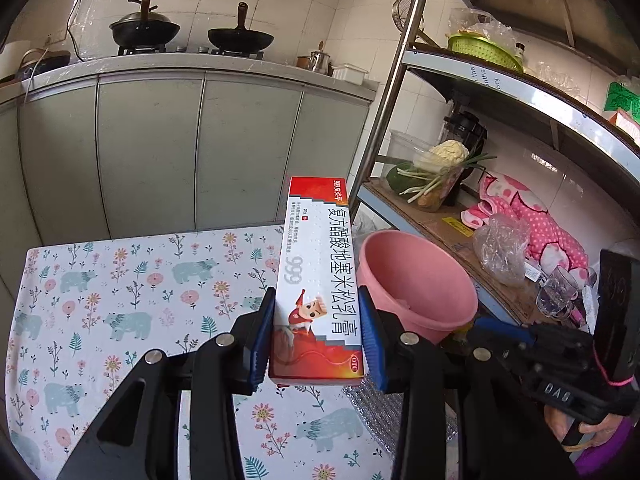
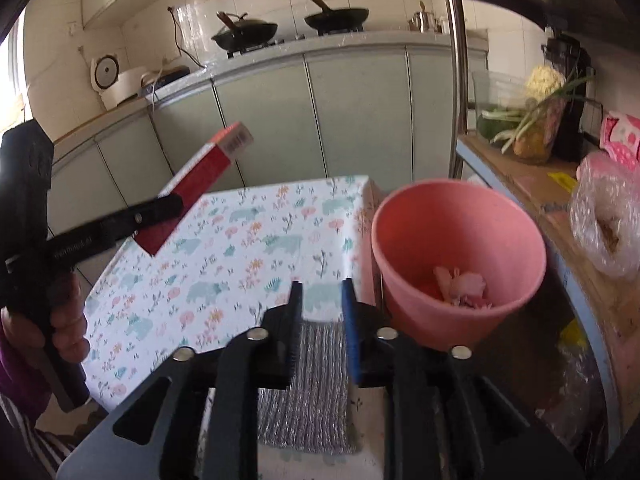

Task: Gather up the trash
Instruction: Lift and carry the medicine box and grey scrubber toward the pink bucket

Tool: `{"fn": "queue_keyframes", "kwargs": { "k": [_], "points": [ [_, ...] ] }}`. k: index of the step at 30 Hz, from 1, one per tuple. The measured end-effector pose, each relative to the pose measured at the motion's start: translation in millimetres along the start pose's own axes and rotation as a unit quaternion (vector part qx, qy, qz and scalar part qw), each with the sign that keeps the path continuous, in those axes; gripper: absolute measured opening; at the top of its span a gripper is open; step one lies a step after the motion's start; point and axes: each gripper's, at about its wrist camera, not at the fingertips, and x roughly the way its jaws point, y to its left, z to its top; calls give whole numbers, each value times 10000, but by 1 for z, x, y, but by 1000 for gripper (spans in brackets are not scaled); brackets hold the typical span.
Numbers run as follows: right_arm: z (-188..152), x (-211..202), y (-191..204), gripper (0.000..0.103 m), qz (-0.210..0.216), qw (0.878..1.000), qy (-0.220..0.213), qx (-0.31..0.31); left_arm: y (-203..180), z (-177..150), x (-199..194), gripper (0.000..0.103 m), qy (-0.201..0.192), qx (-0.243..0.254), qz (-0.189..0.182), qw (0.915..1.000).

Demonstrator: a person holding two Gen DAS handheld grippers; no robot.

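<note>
Red-and-white ointment box (image 1: 320,280) sits clamped in the left claw (image 1: 318,334); right claw (image 2: 320,320) gapes empty.

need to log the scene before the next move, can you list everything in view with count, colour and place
ointment box: 1, red and white, in the left gripper above the table
bin: 1, pink, at the table's right edge, scraps inside
silver pad: 1, silver, on the table's near edge
table: 1, white floral cloth, centre
woks: 2, black, on the stove
basket: 1, green, on the upper shelf
left gripper: 1, black with blue pads, shut on the box
right gripper: 1, open, over the pad
</note>
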Motion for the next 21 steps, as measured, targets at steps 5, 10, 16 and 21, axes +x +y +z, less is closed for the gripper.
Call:
{"fn": "queue_keyframes", "kwargs": {
  "k": [5, 10, 16, 21],
  "points": [
    [-43, 13, 10, 48, -201, 9979, 607, -144, 1, -10, 4, 39, 140, -2, -20, 9999],
    [-68, 21, 23, 49, -437, 9948, 820, -409, 4, -14, -3, 39, 119, -18, -64, 9999],
    [-74, 26, 29, 49, -796, 9922, 800, -522, 10, -20, -15, 39, 65, -92, -85, 9999],
    [-71, 21, 25, 49, -534, 9961, 679, -172, 16, -23, -26, 39, -18, -158, -71, 9998]
  ]
}}
